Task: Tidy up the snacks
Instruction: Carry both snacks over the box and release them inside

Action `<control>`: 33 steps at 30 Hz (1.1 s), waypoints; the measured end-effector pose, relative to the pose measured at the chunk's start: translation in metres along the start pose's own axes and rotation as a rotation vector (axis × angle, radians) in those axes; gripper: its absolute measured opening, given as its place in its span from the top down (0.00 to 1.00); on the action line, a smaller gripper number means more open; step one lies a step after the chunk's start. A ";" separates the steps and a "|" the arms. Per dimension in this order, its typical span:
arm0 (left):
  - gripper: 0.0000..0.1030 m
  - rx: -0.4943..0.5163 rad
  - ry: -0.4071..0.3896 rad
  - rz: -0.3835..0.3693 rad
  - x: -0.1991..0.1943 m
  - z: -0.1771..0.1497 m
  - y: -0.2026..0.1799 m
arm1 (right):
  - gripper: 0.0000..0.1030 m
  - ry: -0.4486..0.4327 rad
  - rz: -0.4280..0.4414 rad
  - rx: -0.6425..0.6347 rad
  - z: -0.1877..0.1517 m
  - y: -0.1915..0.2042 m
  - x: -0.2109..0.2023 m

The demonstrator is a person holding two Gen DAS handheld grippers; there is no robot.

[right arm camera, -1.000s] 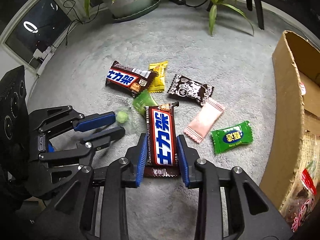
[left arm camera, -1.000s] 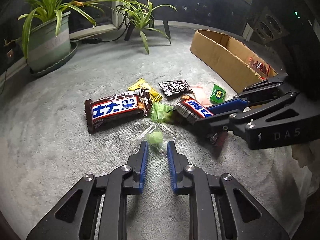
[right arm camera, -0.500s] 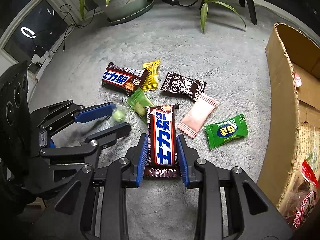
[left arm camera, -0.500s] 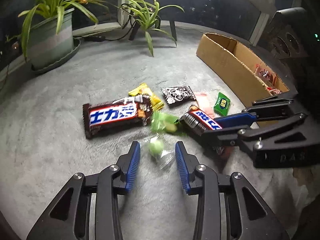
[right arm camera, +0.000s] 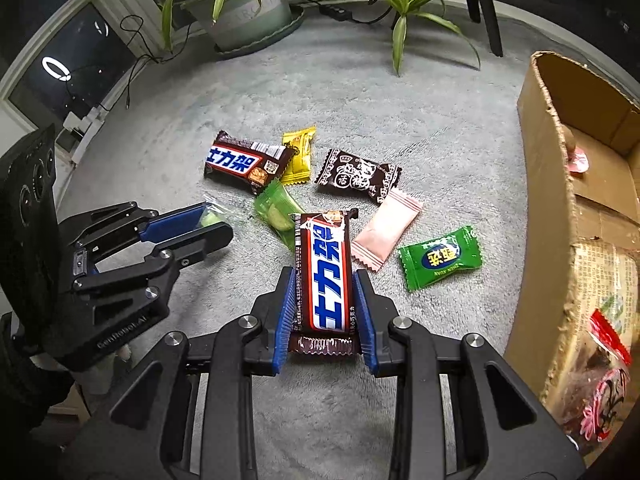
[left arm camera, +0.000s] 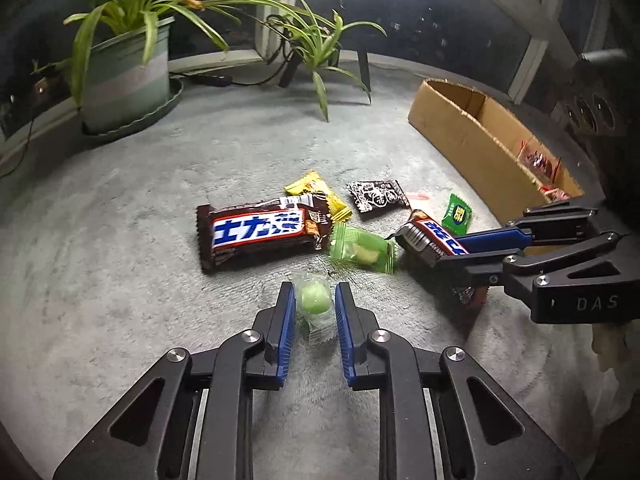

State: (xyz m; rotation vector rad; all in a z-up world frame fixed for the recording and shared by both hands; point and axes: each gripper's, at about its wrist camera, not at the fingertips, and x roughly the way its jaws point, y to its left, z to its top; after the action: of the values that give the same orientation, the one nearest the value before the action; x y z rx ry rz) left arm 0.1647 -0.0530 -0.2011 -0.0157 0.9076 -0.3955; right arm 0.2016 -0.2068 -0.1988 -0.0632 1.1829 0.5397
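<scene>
Left wrist view: left gripper [left arm camera: 313, 312] has just been closing, blue ribbed pads now clamped on a round green candy [left arm camera: 315, 302] in a clear crinkly wrapper, just above the grey fuzzy carpet [left arm camera: 120, 280]. Beyond it a big chocolate bar [left arm camera: 262, 229] lies flat, glossy brown w/ a blue-white label; a pale green sachet [left arm camera: 362, 249] sits to its right. Far right, right gripper [left arm camera: 452, 258] pinches a 2nd bar [left arm camera: 434, 238]. Cardboard box [left arm camera: 472, 148] far right, open-topped, seen from its outer wall.

Right wrist view: right gripper [right arm camera: 323, 298] clamped on the 2nd bar [right arm camera: 325, 272] by its long sides, label up. Shows better what the other cam mostly hides: flat pink packet [right arm camera: 386, 230], bright green candy [right arm camera: 440, 258], dark printed packet [right arm camera: 358, 174], yellow packet [right arm camera: 298, 154]. Box [right arm camera: 548, 208] interior visible, red-printed bag inside near corner. Left gripper [right arm camera: 208, 226] at left, green just peeking between its pads.
</scene>
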 end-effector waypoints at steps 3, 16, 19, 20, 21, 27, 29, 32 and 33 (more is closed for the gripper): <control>0.82 -0.023 -0.020 -0.008 -0.010 0.003 0.002 | 0.71 -0.025 0.015 0.009 -0.001 -0.001 -0.013; 0.82 -0.011 -0.121 -0.102 -0.042 0.033 -0.032 | 0.71 -0.192 0.010 0.066 -0.010 -0.029 -0.102; 0.82 0.002 -0.134 -0.135 -0.043 0.042 -0.048 | 0.71 -0.224 -0.017 0.088 -0.015 -0.043 -0.122; 0.82 0.005 -0.137 -0.141 -0.043 0.045 -0.053 | 0.71 -0.232 -0.028 0.096 -0.017 -0.048 -0.128; 0.82 0.009 -0.140 -0.148 -0.043 0.047 -0.057 | 0.71 -0.240 -0.040 0.104 -0.019 -0.055 -0.133; 0.82 0.031 -0.154 -0.208 -0.039 0.061 -0.094 | 0.71 -0.261 -0.110 0.167 -0.035 -0.096 -0.160; 0.82 0.047 -0.153 -0.223 -0.036 0.064 -0.108 | 0.71 -0.259 -0.124 0.190 -0.041 -0.111 -0.163; 0.82 0.071 -0.151 -0.246 -0.029 0.069 -0.130 | 0.71 -0.250 -0.142 0.214 -0.049 -0.130 -0.166; 0.82 0.076 -0.150 -0.254 -0.027 0.070 -0.136 | 0.71 -0.247 -0.148 0.219 -0.051 -0.135 -0.166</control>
State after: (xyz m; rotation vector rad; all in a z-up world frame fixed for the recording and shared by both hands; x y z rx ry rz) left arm 0.1591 -0.1811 -0.1125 -0.0902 0.7431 -0.6564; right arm 0.1716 -0.4017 -0.1021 0.0999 0.9803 0.2765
